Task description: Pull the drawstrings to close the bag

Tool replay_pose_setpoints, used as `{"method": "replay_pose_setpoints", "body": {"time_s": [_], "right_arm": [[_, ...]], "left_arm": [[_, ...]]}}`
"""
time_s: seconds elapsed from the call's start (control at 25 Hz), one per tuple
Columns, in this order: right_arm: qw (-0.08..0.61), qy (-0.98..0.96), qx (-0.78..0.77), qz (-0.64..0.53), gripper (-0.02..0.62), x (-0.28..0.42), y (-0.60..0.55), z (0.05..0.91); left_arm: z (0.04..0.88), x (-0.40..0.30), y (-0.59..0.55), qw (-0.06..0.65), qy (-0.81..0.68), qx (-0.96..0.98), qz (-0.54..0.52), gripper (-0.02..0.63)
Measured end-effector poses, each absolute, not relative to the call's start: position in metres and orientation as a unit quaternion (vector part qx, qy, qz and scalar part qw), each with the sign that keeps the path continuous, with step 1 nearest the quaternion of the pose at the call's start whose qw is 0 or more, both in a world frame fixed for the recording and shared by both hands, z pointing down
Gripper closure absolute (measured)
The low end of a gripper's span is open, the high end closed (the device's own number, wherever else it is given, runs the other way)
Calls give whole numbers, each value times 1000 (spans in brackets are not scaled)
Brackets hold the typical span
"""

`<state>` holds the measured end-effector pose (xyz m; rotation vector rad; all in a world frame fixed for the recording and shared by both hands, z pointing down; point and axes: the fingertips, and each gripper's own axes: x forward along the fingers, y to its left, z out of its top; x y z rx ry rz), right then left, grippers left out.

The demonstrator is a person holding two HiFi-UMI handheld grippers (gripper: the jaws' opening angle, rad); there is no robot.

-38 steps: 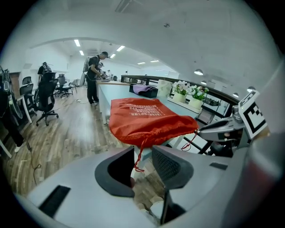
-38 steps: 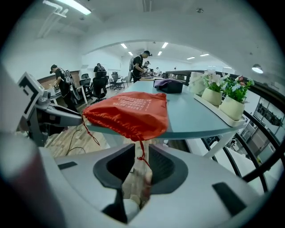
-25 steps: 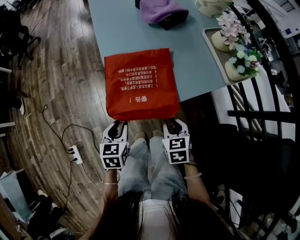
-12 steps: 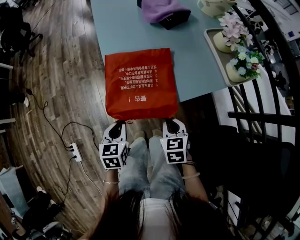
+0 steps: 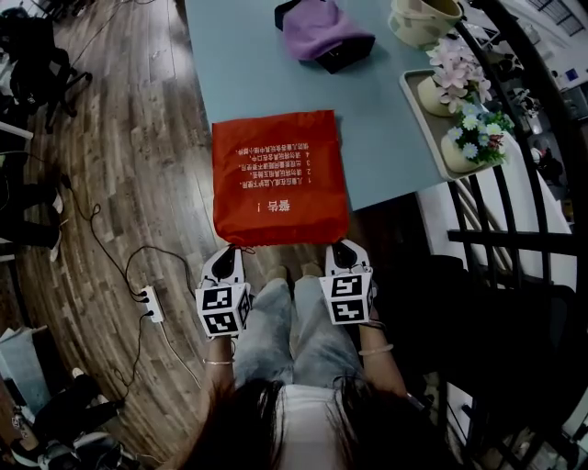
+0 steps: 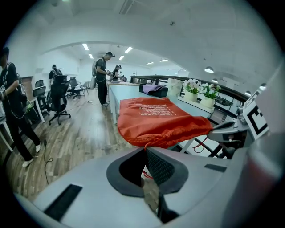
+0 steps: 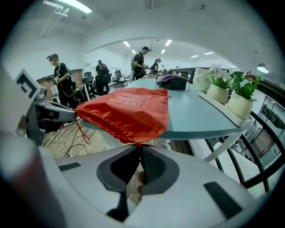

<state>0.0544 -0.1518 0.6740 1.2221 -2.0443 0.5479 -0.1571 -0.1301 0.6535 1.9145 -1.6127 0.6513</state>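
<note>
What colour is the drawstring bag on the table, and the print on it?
The drawstring bag is orange-red with white print, clearest in the head view.

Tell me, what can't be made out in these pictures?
- What the red bag holds: all views, cloth hides it.
- Its white print: head view, too small to read.
- Each drawstring end: gripper views, pinched inside the left gripper's just-closed jaws and the right gripper's shut jaws.

1. Left of the red bag (image 5: pixel 278 179), the floor (image 5: pixel 129 156) lay open
2. Beyond the bag, bare table (image 5: pixel 239 64) ran to a purple cloth (image 5: pixel 317 27)
3. Right of the bag, a flower tray (image 5: pixel 428 124) and black railing (image 5: pixel 514 239) stood close
</note>
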Motion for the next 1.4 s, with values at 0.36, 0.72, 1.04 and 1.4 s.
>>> {"method": "replay_pose_setpoints", "body": {"time_s": [0.36,0.72,1.04,1.4], "right_arm": [[344,-778,476,224,566,62,-153,665],[337,-770,486,241,566,64,-159,652],[339,-764,495,239,566,70,-164,643],[326,-768,503,226,566,71,-171,624]], "left_arm": [[646,-161,-129,275,-595,710,256,589],[634,-164,-133,269,-593,713,260,589],[620,-165,-142,266,-594,717,251,589],[606,-168,-150,261,-597,719,241,589]]}}
